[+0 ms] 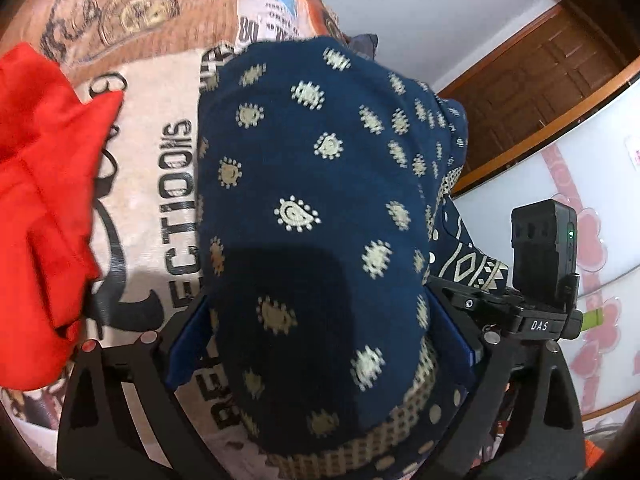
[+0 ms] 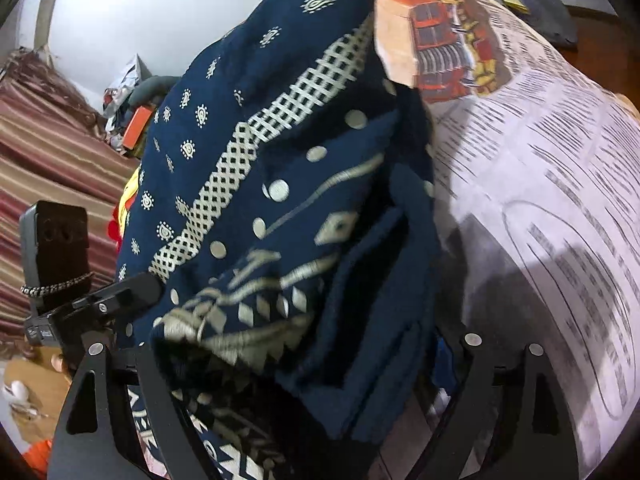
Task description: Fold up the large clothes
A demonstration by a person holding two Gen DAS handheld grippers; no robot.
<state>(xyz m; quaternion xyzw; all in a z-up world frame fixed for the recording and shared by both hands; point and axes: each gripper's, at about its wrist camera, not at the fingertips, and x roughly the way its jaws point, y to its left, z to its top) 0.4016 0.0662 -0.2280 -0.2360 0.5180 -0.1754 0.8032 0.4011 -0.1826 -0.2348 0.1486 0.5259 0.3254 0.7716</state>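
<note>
1. The navy garment (image 1: 316, 216) lies heaped on the printed bedspread (image 1: 160, 184), filling the middle of both wrist views.
2. Its cloth is dark blue, scattered with small cream paisley motifs, each ringed with dots.
3. A cream lattice band (image 2: 240, 168) runs across it, and beyond that a border of round spots, diamonds and zigzag teeth.
4. At the right side the cloth bunches into deep folds, several layers thick.
5. The left gripper (image 1: 320, 336) has its jaws spread wide; the blue pads stand on either side of the cloth mound, and they do not seem to press it.
6. The right gripper (image 2: 304, 392) is likewise spread, with the folded border hanging between its fingers, loose.
7. A red cloth (image 1: 44, 208) lies crumpled to the left, just beside the navy one.
</note>
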